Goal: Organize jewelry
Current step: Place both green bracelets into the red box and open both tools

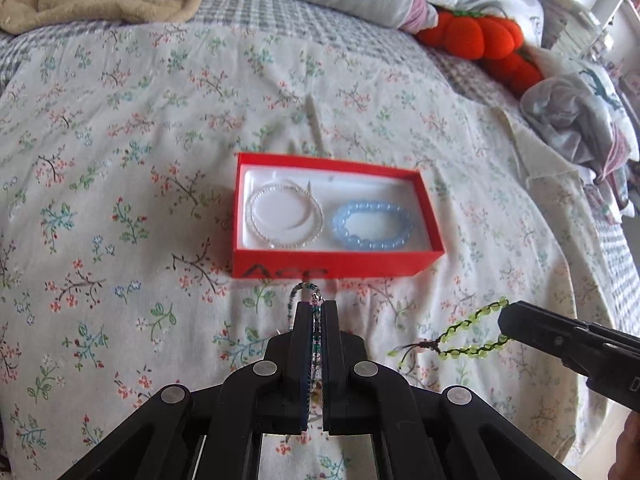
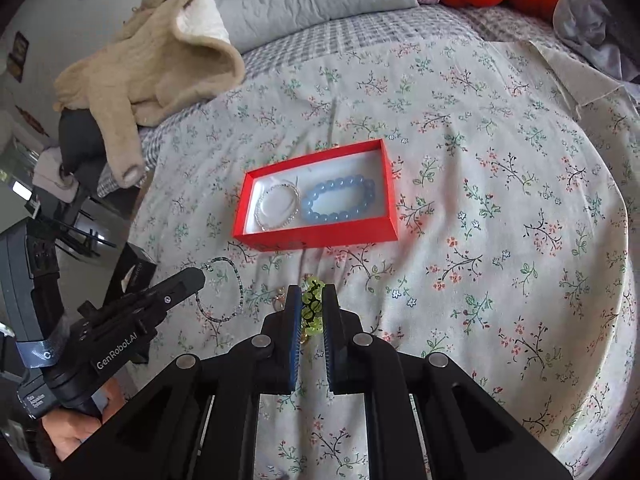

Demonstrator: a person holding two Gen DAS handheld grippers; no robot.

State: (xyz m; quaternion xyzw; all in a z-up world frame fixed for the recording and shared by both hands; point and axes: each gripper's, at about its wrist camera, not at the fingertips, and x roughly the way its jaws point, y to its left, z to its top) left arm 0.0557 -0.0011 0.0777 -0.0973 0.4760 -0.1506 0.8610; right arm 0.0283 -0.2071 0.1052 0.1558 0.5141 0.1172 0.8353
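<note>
Left wrist view: floral bedspread [image 1: 120,208] fills the frame, with the red box [image 1: 336,220] at 12 o'clock from the left gripper [image 1: 316,308], near but not touching. The box's long axis runs 9 to 3 o'clock across this view. In the right wrist view the same box [image 2: 320,200] sits at 12 o'clock from the right gripper [image 2: 312,300], long axis tilted toward 2 o'clock.

Left gripper: clenched on a thin dark-beaded bracelet [image 1: 310,300], whose loop sticks out past the tips toward the box; in the right wrist view its loop [image 2: 224,292] hangs at the tip of the left gripper [image 2: 188,280]. Right gripper: fingers closed onto a green beaded bracelet [image 2: 312,304]; the left wrist view shows it [image 1: 460,336] trailing toward 9 o'clock from the right gripper [image 1: 508,320], apparently lifted off the cloth.

Judgement: both grippers stand about equally near the box; the left is squarer to its long side, so it looks better placed to drop first. Free floor inside the box is scant.

Counts:
- box: 1
- bracelets in box: 2, a clear beaded bracelet [image 1: 286,216] at the 9 o'clock end and a blue beaded bracelet [image 1: 374,224] at the 3 o'clock end, just beside each other
- bracelets held: 2
- bracelets total: 4
- orange plush pumpkin [image 1: 476,36] at 1 o'clock, far edge; count unclear.
</note>
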